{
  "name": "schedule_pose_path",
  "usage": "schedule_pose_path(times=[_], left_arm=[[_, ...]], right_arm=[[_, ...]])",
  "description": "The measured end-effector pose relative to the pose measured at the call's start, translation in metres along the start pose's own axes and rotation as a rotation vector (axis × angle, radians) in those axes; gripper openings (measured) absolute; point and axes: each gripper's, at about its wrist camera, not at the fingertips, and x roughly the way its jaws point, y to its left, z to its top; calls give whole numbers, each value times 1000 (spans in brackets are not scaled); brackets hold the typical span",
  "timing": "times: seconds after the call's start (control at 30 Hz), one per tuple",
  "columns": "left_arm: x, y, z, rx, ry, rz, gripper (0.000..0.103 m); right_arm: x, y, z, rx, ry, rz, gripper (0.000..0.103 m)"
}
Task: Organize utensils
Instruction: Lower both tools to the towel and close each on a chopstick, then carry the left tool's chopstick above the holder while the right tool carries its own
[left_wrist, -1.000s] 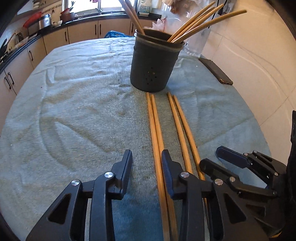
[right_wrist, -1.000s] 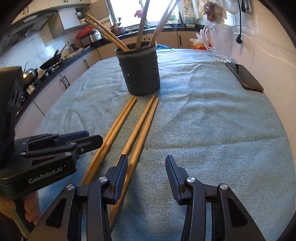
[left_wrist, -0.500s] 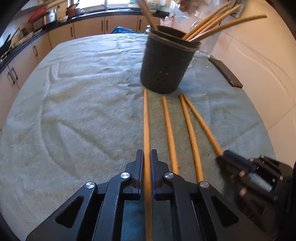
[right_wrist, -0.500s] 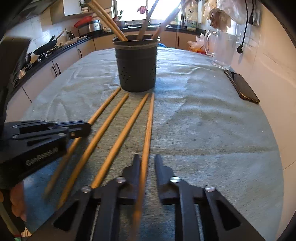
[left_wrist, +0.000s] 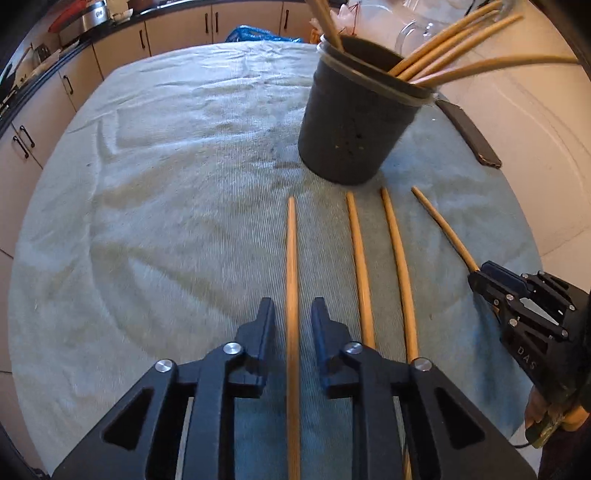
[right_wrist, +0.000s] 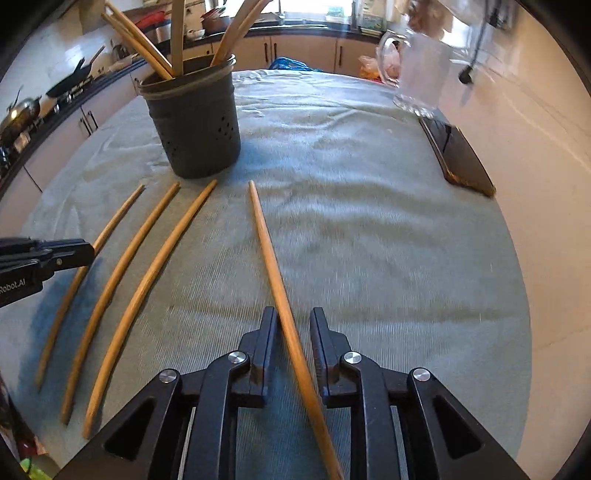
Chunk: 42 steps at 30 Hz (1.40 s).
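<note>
Four wooden chopsticks lie side by side on the blue-green towel (left_wrist: 166, 221) in front of a dark utensil holder (left_wrist: 351, 129) that holds several more. My left gripper (left_wrist: 291, 314) straddles the leftmost chopstick (left_wrist: 291, 251); its jaws are opening, with a gap on each side of the stick. My right gripper (right_wrist: 293, 321) straddles the rightmost chopstick (right_wrist: 269, 251); its jaws are opening too and do not press the stick. The two middle chopsticks (right_wrist: 129, 251) (right_wrist: 166, 251) lie untouched. The holder (right_wrist: 199, 125) stands behind them.
A dark phone (right_wrist: 458, 155) lies at the towel's right edge, with a glass jug (right_wrist: 421, 74) behind it. A tiled wall runs along the right. Kitchen cabinets (left_wrist: 177, 33) and a cluttered counter line the far and left sides.
Both grippers shut on the outer chopsticks and slid them sideways, which spread the two pairs apart. Their jaws have since widened off the sticks.
</note>
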Motion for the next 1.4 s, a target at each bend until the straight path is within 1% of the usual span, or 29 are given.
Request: schedule_pose_path(times=[0.1,0.27,0.37,0.43,0.47,0.53,0.6,0.7,0.93,1.03,1.1,1.17,1.3,1.4], left_arm=[[4,0,14,-6,2,7,20],[12,3,32,-33,4,-6,20],[14,2,37,-38,-6,-16,20],[14,2,38,-43,-24,-29,20],[14,1,37,-37,-36,-29,17],[14,1,35,-26,-43,-28,5],[9,1,33,-35,-56,-45,5],[-12,0,29,-34,-124,-48,5],[-94,-11,11,-11,-330,-54,5],[-122,-15,-1,-4,-395,-68,5],[-133,-16,-6,3,-427,-69,5],[-145,-24,-17,18,-467,-55,5],[-164,-27,-41,35,-511,-48,5],[-176,-23,-55,30,-535,-55,5]], right_arm=[[8,4,18,-26,0,0,20],[20,14,42,-65,-19,-2,20],[28,20,46,-72,-31,1,20],[28,22,43,-65,-66,5,19],[27,21,42,-61,-71,17,9],[23,21,37,-51,-86,15,7],[13,18,35,-30,-114,20,7],[-9,7,34,12,-171,41,7],[-76,-14,28,91,-328,72,7],[-102,-18,18,126,-384,92,7],[-114,-19,14,139,-408,96,7],[-127,-20,6,150,-429,98,7],[-144,-20,-10,153,-452,99,7],[-158,-19,-24,147,-474,95,7]])
